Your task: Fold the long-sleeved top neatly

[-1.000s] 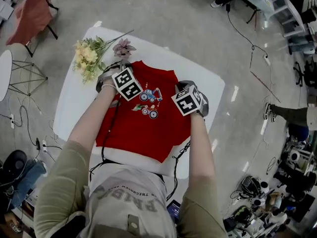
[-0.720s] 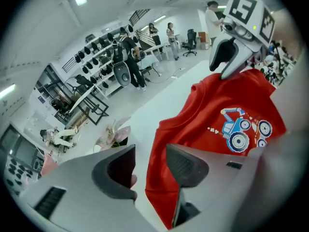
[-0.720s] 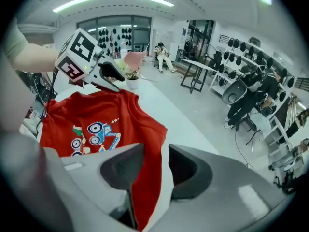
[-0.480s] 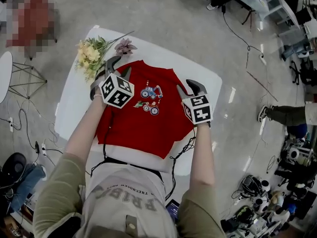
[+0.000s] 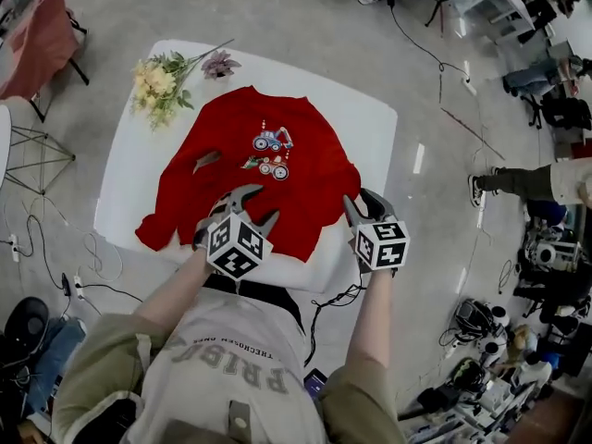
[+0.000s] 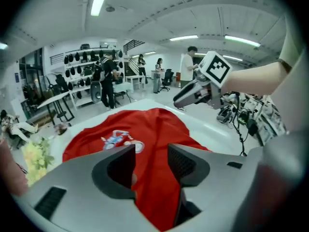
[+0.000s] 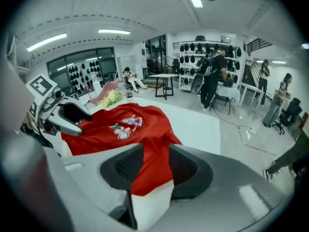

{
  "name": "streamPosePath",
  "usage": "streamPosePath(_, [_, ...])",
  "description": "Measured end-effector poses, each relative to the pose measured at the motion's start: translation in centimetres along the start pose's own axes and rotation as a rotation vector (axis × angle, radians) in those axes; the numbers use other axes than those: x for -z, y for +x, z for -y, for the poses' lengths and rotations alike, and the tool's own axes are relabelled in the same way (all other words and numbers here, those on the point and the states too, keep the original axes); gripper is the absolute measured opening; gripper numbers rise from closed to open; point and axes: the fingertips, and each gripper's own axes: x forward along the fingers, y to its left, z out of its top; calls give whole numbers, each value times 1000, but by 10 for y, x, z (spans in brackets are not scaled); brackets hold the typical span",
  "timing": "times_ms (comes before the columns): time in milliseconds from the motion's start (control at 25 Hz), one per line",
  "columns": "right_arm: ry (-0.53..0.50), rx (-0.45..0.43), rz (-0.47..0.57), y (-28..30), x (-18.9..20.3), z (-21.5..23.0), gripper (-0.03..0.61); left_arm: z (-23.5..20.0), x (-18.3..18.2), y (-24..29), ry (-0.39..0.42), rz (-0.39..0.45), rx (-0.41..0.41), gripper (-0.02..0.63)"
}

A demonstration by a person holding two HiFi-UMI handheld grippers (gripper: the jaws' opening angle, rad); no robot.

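The red long-sleeved top (image 5: 259,178) lies spread on the white table (image 5: 365,128), print side up, with one sleeve (image 5: 159,225) stretched toward the near left. My left gripper (image 5: 242,209) hovers open over the near hem, and its own view shows red cloth (image 6: 145,129) below the parted jaws, not pinched. My right gripper (image 5: 363,213) stands open above the hem's right corner. In the right gripper view the top (image 7: 130,124) and bare table show between the jaws. Each gripper view also catches the other gripper: the right gripper (image 6: 198,88) and the left gripper (image 7: 63,115).
A bunch of artificial flowers (image 5: 162,81) lies at the table's far left corner. Cables hang off the near edge (image 5: 338,299). A red-covered chair (image 5: 32,26) stands on the floor at far left, and a person's leg (image 5: 527,183) is at the right.
Both grippers have let go near the shoulders, opened, and drawn back to the near hem. A sleeve now lies out at the left.
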Motion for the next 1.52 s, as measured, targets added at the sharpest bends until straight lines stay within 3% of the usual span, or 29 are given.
streamPosePath(120, [12, 13, -82, -1, 43, 10, 149, 58, 10, 7, 25, -33, 70, 210])
streamPosePath(280, [-10, -13, -167, 4, 78, 23, 150, 108, 5, 14, 25, -37, 88, 210])
streamPosePath(480, [-40, -116, -163, 5, 81, 32, 150, 149, -25, 52, 10, -35, 37, 210])
streamPosePath(520, [-44, -152, -167, 5, 79, 34, 181, 155, -31, 63, 11, -41, 22, 210])
streamPosePath(560, [-42, -195, -173, 7, 77, 34, 308, 160, -36, 73, 13, -51, 6, 210])
streamPosePath(600, [-42, -236, -177, 8, 75, 34, 330, 164, -39, 83, 13, -64, -10, 213])
streamPosePath(920, [-116, -347, -250, 49, 80, 43, 328, 170, -33, 111, -96, -138, -121, 225])
streamPosePath(1000, [-135, -378, -268, 51, 81, 41, 282, 169, -26, 109, -120, -152, -146, 225])
streamPosePath(1040, [-144, -388, -266, 48, 79, 42, 229, 168, -23, 108, -129, -157, -156, 225])
streamPosePath(1120, [-142, -399, -239, 39, 66, 44, 60, 166, -19, 108, -146, -161, -171, 225])
streamPosePath(1280, [-122, -447, -186, 3, 31, 44, 43, 165, -26, 122, -151, -149, -181, 225])
streamPosePath(1440, [-183, -473, -170, -26, 5, 37, 43, 164, -39, 140, -112, -138, -203, 226])
streamPosePath(1520, [-188, -500, -164, -39, -7, 28, 43, 167, -48, 145, -130, -108, -180, 229])
